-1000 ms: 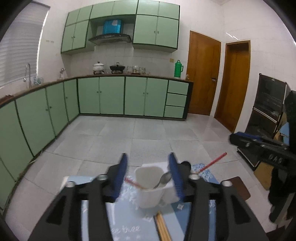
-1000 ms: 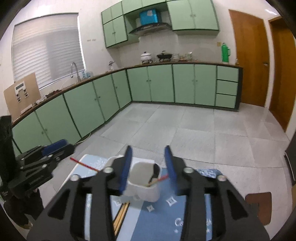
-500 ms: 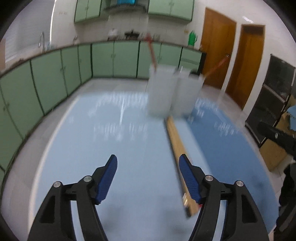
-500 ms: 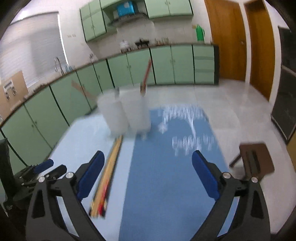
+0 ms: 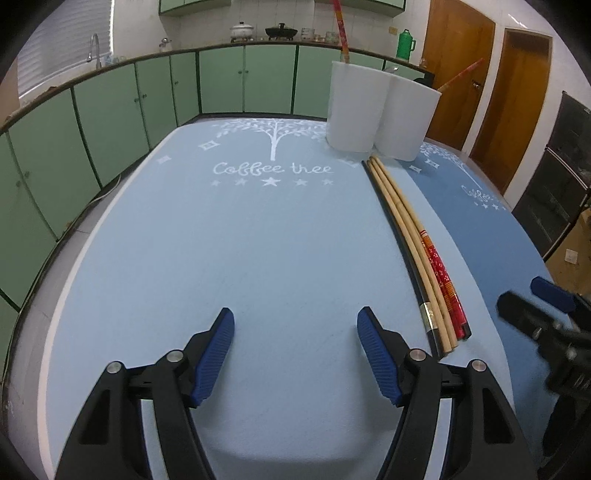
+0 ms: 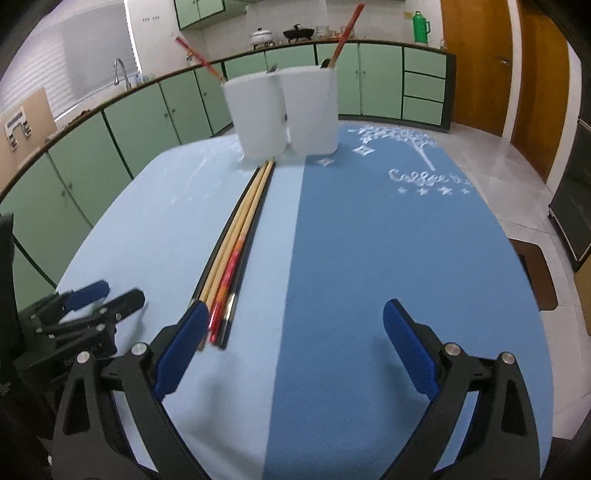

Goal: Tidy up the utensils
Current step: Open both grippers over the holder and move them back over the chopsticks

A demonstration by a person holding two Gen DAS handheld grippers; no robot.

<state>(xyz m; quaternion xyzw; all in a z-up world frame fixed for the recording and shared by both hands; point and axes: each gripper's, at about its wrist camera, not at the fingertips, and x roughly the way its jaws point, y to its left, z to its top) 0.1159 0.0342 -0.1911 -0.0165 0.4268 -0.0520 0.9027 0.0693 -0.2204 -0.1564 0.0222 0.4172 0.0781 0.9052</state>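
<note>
A row of chopsticks (image 5: 417, 243) lies on the light blue mat, running from the near edge toward two white holder cups (image 5: 380, 114); wooden, black and red ones lie side by side. They also show in the right wrist view (image 6: 236, 243), below the cups (image 6: 284, 110). A red chopstick (image 6: 345, 33) stands in one cup and another leans out of the other (image 6: 199, 55). My left gripper (image 5: 295, 354) is open and empty, left of the row. My right gripper (image 6: 291, 354) is open and empty, its left finger (image 6: 181, 347) beside the chopsticks' near ends.
Light blue (image 5: 221, 240) and darker blue (image 6: 388, 258) mats cover the table. The right gripper shows at the left wrist view's right edge (image 5: 543, 321); the left gripper shows at the right wrist view's left edge (image 6: 81, 314). Green cabinets and wooden doors stand behind.
Both grippers have dropped from high above the cups to low over the near table and opened wide. The cups now stand far ahead of them.
</note>
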